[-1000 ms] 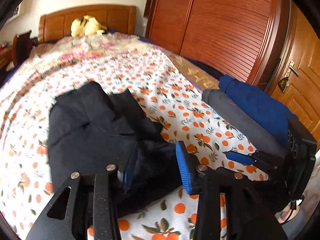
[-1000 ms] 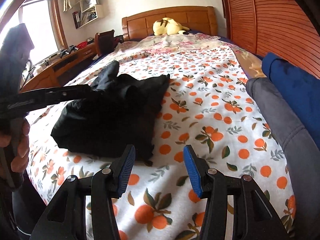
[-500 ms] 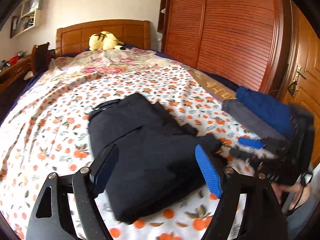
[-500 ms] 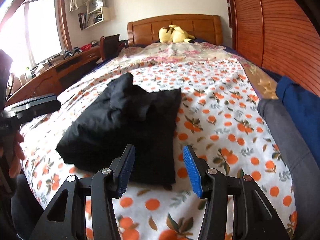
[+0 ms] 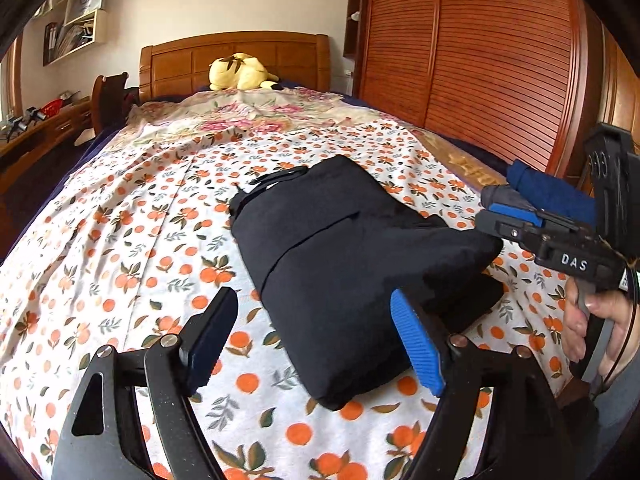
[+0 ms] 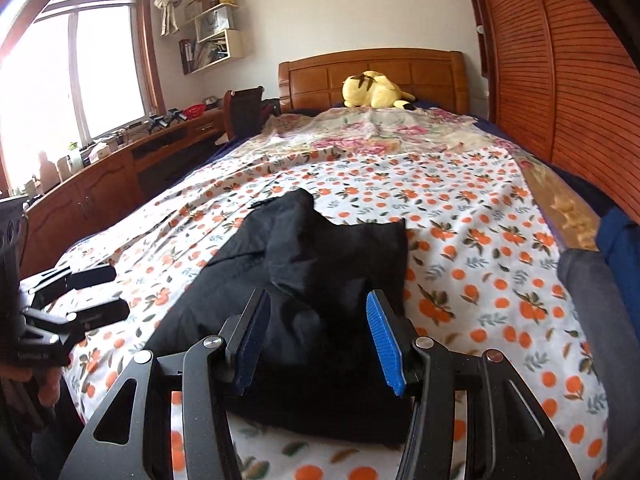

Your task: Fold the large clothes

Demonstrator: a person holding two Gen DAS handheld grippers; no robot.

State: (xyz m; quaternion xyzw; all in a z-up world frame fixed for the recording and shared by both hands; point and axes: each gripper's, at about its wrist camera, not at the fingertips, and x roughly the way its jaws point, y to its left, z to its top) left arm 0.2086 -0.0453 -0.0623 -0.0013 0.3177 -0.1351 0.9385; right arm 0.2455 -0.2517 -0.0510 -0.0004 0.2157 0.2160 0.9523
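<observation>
A black garment lies folded in a thick bundle on the orange-print bedsheet. My left gripper hovers over its near end, jaws wide open with nothing pressed between the blue pads. In the right wrist view the same garment sits straight ahead. My right gripper stands open just above its near edge, apart from the cloth. Each gripper shows in the other's view: the right gripper by the garment's right corner, held by a hand, and the left gripper at the bed's left side.
Folded grey clothes and blue clothes are stacked along the bed's right edge. A yellow plush toy rests by the headboard. Slatted wardrobe doors run close along the right. A wooden desk stands on the left.
The left jaws have widened, let go of the black cloth and drawn back. The garment now lies in a neater fold. The right gripper has swung left to face it.
</observation>
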